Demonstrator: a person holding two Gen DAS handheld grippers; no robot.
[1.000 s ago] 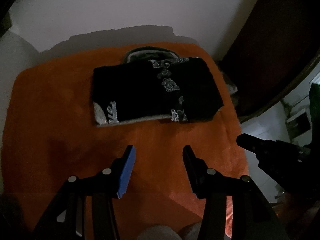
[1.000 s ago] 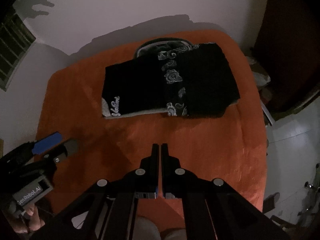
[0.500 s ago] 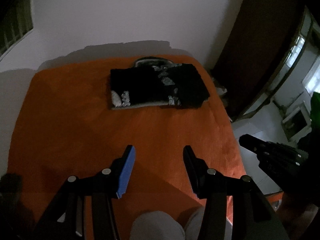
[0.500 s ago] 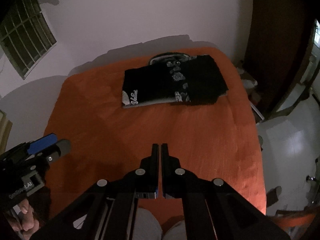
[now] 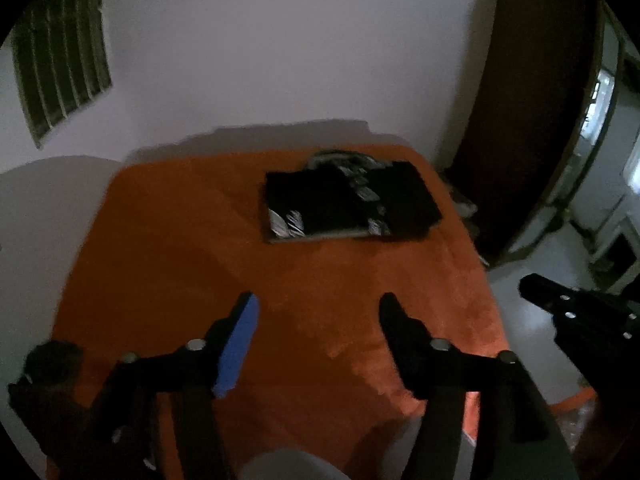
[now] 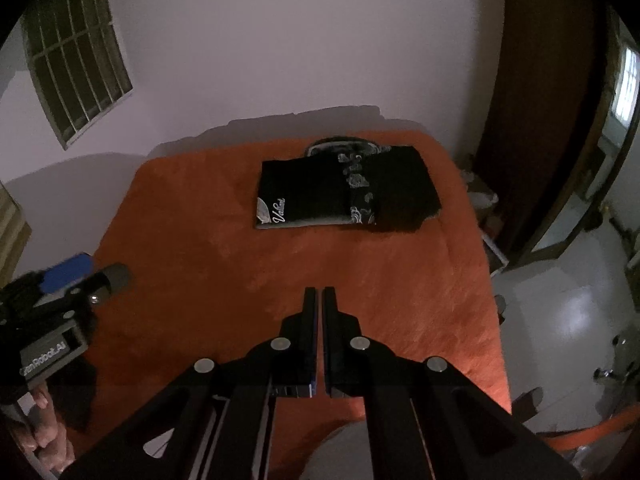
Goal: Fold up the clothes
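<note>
The black garment (image 6: 344, 194) lies folded into a flat rectangle on the orange bed (image 6: 280, 280), toward its far edge near the wall, with pale print showing on its front and a grey band along its near edge. We judge the folding of this piece done or nearly so; we hold nothing now, and both tools hang well back from the garment, over the near part of the bed. Our left tongs (image 5: 316, 308) are opening, with nothing between them. Our right tongs (image 6: 319, 294) are closed on nothing. The next move, as we read it, calls either for a last tidy of the garment's right end, which looks a little uneven, or for fetching another piece; none shows in either view. Beyond the garment stands a pale wall (image 6: 280, 40) with a barred window (image 6: 76, 56) to its left; to its right, a dark wooden door (image 6: 540, 100). Nothing lies between us and the garment.
</note>
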